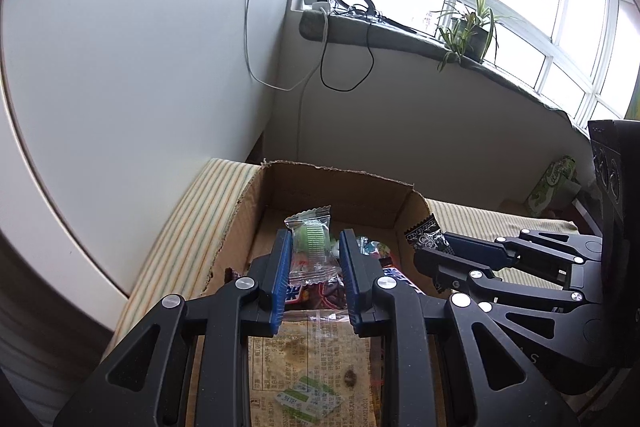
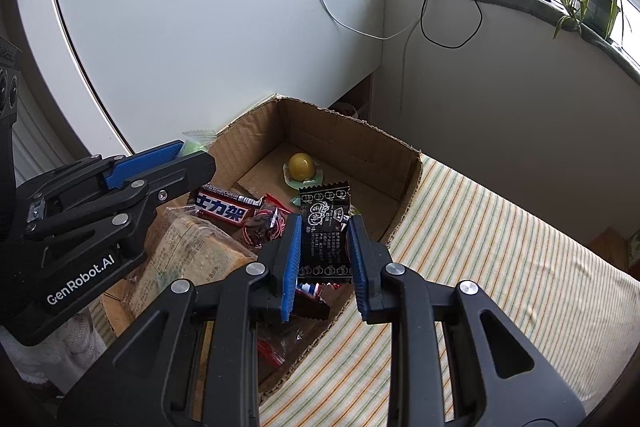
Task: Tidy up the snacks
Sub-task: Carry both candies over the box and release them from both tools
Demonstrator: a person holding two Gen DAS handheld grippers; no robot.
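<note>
1. Nearest, in the right wrist view: the right gripper [image 2: 325, 247] is clamped on a black snack packet [image 2: 326, 227]. The packet stands upright between the blue pads, its long axis running toward 12 o'clock, along the fingers.

2. In the left wrist view: the left gripper [image 1: 315, 259] is clamped on a clear packet with a green ridged sweet [image 1: 311, 235], also upright, its top edge sticking out at 12 o'clock.

3. Just below and beyond both grippers sits an open cardboard box [image 2: 352, 131] on a striped cloth [image 2: 500, 247]. The left gripper hangs over the box's near half; the right gripper hangs near the box's right-hand wall, at about 3 o'clock from the left gripper.

4. Inside the box lie a bread packet [image 2: 192, 255], a dark chocolate bar [image 2: 224, 209] and, farthest at 12 o'clock, a yellow round sweet [image 2: 301, 165].

5. Judgement: each packet seems ready to drop into the box, and the left looks better placed.
</note>
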